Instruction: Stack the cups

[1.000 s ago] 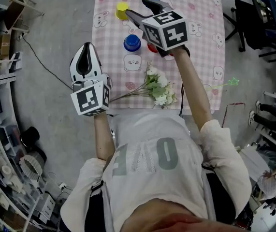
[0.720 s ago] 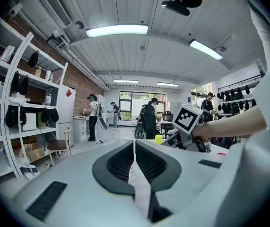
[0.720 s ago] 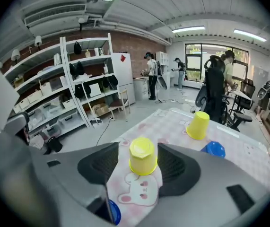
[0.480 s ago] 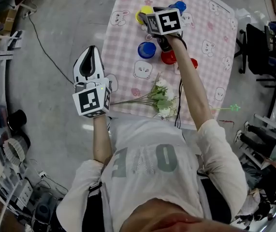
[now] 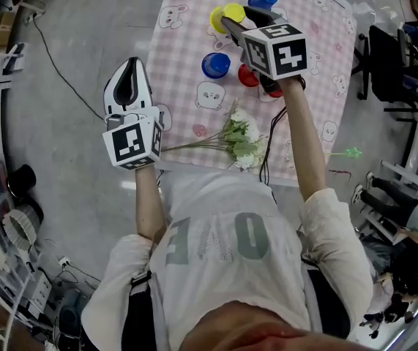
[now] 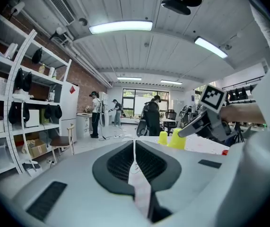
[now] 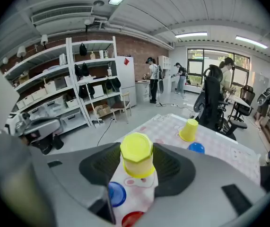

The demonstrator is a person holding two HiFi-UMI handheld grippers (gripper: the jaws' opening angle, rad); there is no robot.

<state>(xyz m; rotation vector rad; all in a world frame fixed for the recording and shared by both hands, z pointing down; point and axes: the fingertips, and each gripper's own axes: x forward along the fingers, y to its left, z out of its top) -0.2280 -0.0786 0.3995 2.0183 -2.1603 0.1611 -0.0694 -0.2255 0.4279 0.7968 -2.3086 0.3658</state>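
An upturned yellow cup [image 7: 137, 155] stands on the pink checked tablecloth [image 5: 187, 28]. My right gripper [image 7: 137, 151] reaches down over this yellow cup [image 5: 225, 14]. Its jaws have just been closing with the cup between them, and both pads now lie against the cup's sides. A blue cup [image 5: 216, 64] and a red cup [image 5: 248, 75] stand nearer to me. Another yellow cup [image 7: 189, 129] and a blue one [image 7: 196, 148] stand farther back. Off the table's left edge, my left gripper [image 5: 130, 64] hangs over the floor, shut and empty.
A bunch of white flowers [image 5: 241, 134] lies at the table's near edge. A black cable [image 5: 58, 61] runs across the floor on the left. Office chairs [image 5: 384, 57] stand to the right. In the left gripper view, shelving [image 6: 16, 103] lines the wall and people stand far off.
My right gripper has sunk onto the yellow cup, and its jaws have drawn in around it. The left gripper has drifted slightly and stays shut.
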